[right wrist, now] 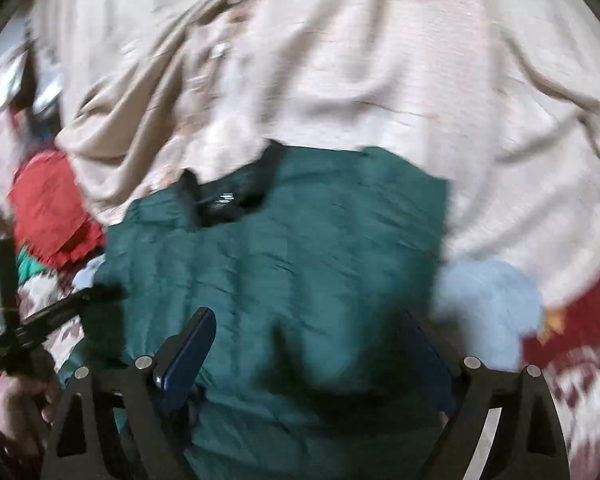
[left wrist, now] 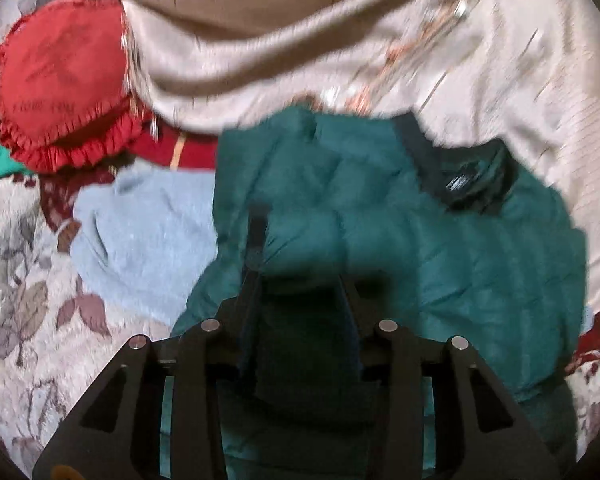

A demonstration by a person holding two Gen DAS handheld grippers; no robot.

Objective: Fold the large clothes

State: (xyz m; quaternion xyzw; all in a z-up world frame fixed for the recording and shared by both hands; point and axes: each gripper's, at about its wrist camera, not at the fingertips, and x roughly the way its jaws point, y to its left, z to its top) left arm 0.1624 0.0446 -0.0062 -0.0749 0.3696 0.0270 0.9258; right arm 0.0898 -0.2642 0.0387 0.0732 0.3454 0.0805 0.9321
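A large dark green shirt (left wrist: pixel 440 248) with a darker collar (left wrist: pixel 460 176) lies on the bed; it also shows in the right wrist view (right wrist: pixel 300 248). My left gripper (left wrist: pixel 300 276) has its fingers close together with a fold of the green shirt bunched between them. My right gripper (right wrist: pixel 312 344) hovers over the shirt's lower part with its fingers (right wrist: pixel 192 344) spread wide and nothing held. The left gripper also appears at the left edge of the right wrist view (right wrist: pixel 64 308).
A beige cloth (left wrist: pixel 280 48) lies bunched behind the shirt, also in the right wrist view (right wrist: pixel 360 72). A red frilled pillow (left wrist: pixel 60 92), a light blue garment (left wrist: pixel 140 232) and a floral bedspread (left wrist: pixel 24 304) lie to the left.
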